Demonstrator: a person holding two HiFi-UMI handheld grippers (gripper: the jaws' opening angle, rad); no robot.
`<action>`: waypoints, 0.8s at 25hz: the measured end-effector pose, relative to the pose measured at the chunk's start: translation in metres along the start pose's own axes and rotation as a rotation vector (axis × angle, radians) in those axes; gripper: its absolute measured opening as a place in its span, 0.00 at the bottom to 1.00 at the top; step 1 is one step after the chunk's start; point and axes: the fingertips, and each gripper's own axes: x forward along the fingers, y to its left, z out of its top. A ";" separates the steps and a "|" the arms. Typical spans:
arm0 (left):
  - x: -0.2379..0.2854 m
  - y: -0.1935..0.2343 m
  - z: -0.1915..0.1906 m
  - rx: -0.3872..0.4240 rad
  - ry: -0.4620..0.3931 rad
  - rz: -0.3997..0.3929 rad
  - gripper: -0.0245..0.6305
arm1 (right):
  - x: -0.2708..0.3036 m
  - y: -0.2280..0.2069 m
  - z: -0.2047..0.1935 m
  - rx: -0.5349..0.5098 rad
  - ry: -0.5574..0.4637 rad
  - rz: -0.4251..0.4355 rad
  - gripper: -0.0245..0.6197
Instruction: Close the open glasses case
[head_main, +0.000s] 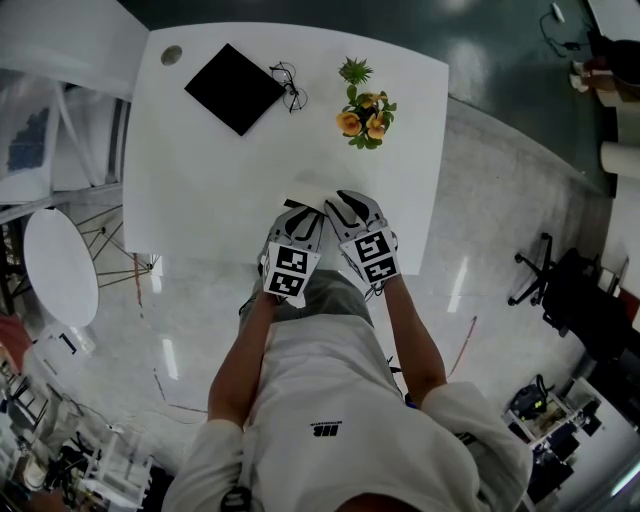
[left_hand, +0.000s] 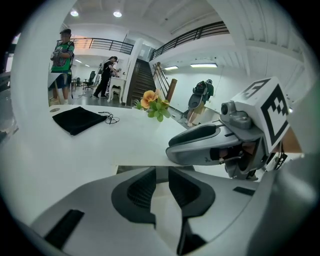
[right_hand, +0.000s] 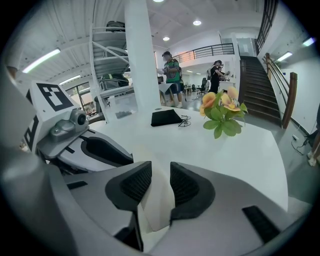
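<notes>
The glasses case (head_main: 306, 187) is white and lies at the near edge of the white table (head_main: 200, 200), between the tips of both grippers. In the left gripper view its flat white lid (left_hand: 145, 150) stretches out in front of the jaws, with a dark gap beneath it. My left gripper (left_hand: 161, 187) is closed to a narrow slit on a white part of the case. My right gripper (right_hand: 160, 185) pinches a white flap of the case (right_hand: 157, 205) between its ribbed pads. The two grippers (head_main: 300, 215) (head_main: 345, 200) sit side by side, almost touching.
A black cloth (head_main: 235, 88) lies at the far left of the table with a pair of glasses (head_main: 288, 85) beside it. A small pot of orange flowers (head_main: 365, 115) stands far right. A white chair (head_main: 60, 265) is left of the table. People stand in the background.
</notes>
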 end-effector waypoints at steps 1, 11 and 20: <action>0.000 0.000 -0.002 -0.002 0.003 -0.001 0.18 | 0.000 0.001 -0.001 -0.001 0.001 0.000 0.22; -0.002 -0.001 -0.009 0.002 0.010 -0.007 0.18 | 0.000 0.008 -0.003 -0.004 0.004 -0.005 0.22; -0.004 -0.001 -0.018 0.001 0.023 -0.010 0.18 | 0.000 0.015 -0.009 -0.019 0.017 -0.007 0.22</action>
